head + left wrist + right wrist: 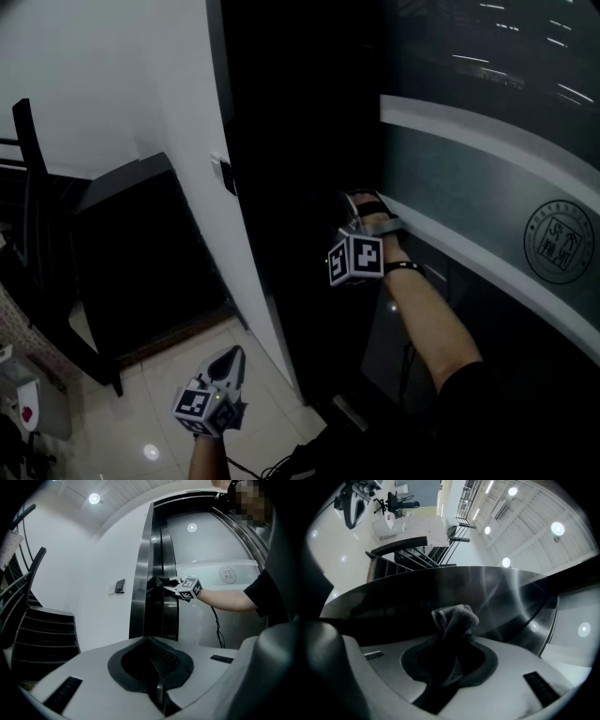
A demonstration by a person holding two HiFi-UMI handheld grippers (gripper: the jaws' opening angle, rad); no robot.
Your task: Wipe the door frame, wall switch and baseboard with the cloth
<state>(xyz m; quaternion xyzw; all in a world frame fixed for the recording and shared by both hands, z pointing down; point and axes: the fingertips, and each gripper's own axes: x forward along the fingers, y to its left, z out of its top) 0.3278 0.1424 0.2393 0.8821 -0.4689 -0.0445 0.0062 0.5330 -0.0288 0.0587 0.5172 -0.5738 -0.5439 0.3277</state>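
Grey cloth (454,620) clamped in the outstretched right tool (361,204) meets the door frame (300,141); left tool (230,361) hangs low, clenched empty.

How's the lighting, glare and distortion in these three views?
Head view: dim, the door frame nearly black, one lamp glint on the floor tiles. Left gripper view: fisheye bows the frame, ceiling lamp blown out. Right gripper view: streaky reflections on the metal, cloth in focus.

Left gripper (232,357) closed, right gripper (362,201) around cloth (457,616).
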